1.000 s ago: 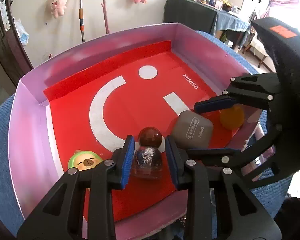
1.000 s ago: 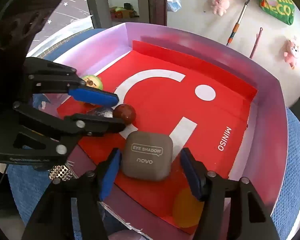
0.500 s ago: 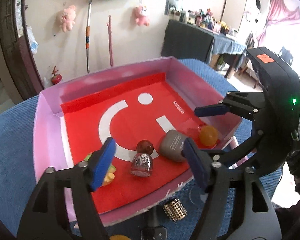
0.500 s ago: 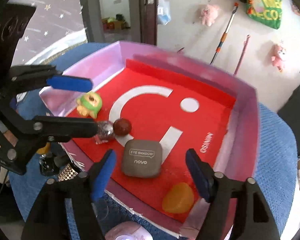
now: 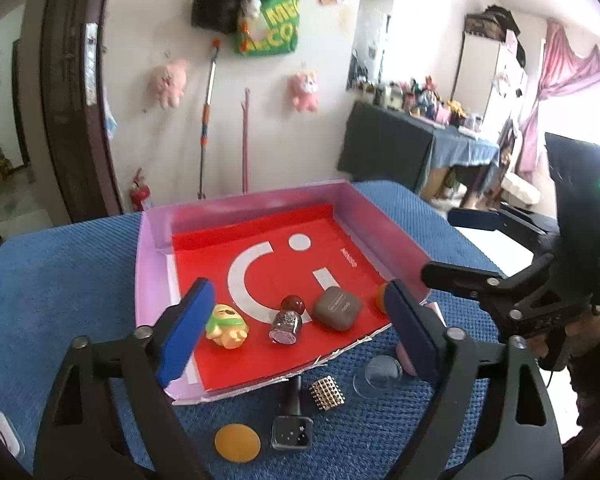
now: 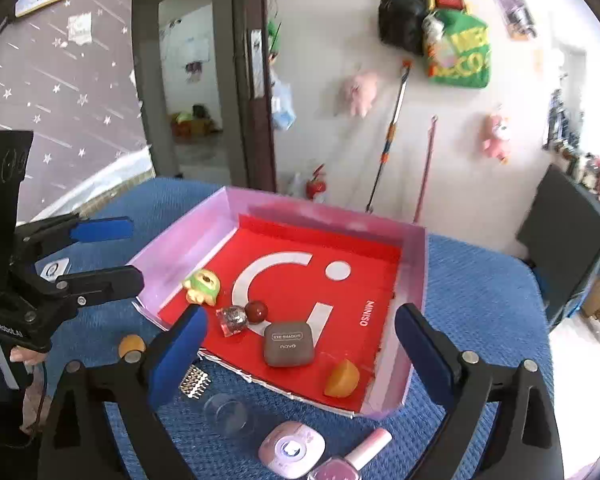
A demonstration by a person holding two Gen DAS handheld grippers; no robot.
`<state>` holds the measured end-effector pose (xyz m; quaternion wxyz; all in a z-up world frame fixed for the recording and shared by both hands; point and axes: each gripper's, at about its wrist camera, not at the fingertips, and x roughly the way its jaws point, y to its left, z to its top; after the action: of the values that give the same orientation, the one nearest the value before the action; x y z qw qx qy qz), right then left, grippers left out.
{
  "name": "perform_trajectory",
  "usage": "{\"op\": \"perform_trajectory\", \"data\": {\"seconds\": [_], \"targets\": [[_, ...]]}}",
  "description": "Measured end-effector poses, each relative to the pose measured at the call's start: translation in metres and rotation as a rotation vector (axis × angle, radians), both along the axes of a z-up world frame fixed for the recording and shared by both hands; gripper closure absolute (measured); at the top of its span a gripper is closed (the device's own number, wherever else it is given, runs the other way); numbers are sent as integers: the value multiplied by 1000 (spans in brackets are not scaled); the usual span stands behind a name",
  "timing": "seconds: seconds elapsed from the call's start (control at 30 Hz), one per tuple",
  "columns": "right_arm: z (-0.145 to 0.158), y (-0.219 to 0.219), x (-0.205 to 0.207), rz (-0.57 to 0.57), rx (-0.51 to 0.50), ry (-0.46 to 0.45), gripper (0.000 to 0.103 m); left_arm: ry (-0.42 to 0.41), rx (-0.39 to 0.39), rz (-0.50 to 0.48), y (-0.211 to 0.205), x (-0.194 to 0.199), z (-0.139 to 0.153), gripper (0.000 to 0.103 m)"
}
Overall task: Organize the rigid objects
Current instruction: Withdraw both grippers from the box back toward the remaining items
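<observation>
A pink box with a red floor (image 5: 252,216) sits on the blue cloth. Along its near edge lie a green-yellow toy (image 5: 225,322), a tipped glitter bottle (image 5: 286,325), a brown ball (image 5: 293,304), a grey eye shadow case (image 5: 337,307) and an orange piece (image 5: 380,298). My left gripper (image 5: 296,292) hangs above and short of the box, jaws opening, nothing between them. My right gripper (image 6: 302,316) is likewise raised, jaws opening and holding nothing, with the eye shadow case (image 6: 289,343) and orange piece (image 6: 342,378) below it.
On the cloth in front of the box lie an orange disc (image 5: 237,442), a black square item (image 5: 292,432), a studded metal piece (image 5: 327,387), a clear cup (image 6: 226,414), a pink compact (image 6: 292,448) and pink nail polish (image 6: 348,460). A hand (image 5: 580,332) holds the right tool.
Both grippers have risen and drawn back from the box while their jaws spread wide. The left let go of the glitter bottle, which now lies tipped; the right left the eye shadow case.
</observation>
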<state>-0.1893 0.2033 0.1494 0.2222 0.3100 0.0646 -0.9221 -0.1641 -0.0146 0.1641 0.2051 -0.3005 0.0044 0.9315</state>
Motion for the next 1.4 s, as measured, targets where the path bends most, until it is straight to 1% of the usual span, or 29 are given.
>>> {"op": "perform_trajectory", "data": {"seconds": [0.07, 0.2, 0.3, 0.4, 0.5, 0.57, 0.7, 0.87, 0.93, 1.03, 1.2, 1.3, 1.4], "targets": [[6, 0, 14, -6, -3, 29, 4, 36, 5, 21, -2, 10, 3, 11], [13, -2, 50, -30, 7, 112, 2, 103, -19, 61, -1, 33, 5, 11], [12, -3, 76, -58, 10, 169, 1, 136, -7, 82, 0, 51, 4, 11], [7, -3, 102, -120, 16, 231, 0, 182, -19, 109, 3, 72, -1, 11], [-2, -1, 120, -158, -7, 250, 0, 216, -20, 131, 6, 90, -8, 11], [-10, 1, 128, -189, -6, 260, 0, 230, -20, 150, 9, 101, -17, 11], [-36, 3, 147, -245, -6, 263, 0, 230, -10, 175, 12, 118, -37, 11], [-67, 8, 162, -290, -40, 219, 0, 219, -9, 212, 18, 132, -63, 11], [-78, 12, 167, -311, -69, 205, 0, 206, -7, 225, 18, 135, -73, 11], [-93, 15, 172, -325, -88, 187, 0, 185, 17, 237, 16, 136, -84, 11], [-107, 16, 171, -346, -88, 158, 0, 135, 11, 243, 16, 133, -102, 11], [-113, 17, 170, -346, -98, 137, 0, 119, -1, 248, 17, 133, -110, 11], [-116, 16, 169, -345, -88, 131, 0, 108, 2, 248, 17, 132, -113, 11]]}}
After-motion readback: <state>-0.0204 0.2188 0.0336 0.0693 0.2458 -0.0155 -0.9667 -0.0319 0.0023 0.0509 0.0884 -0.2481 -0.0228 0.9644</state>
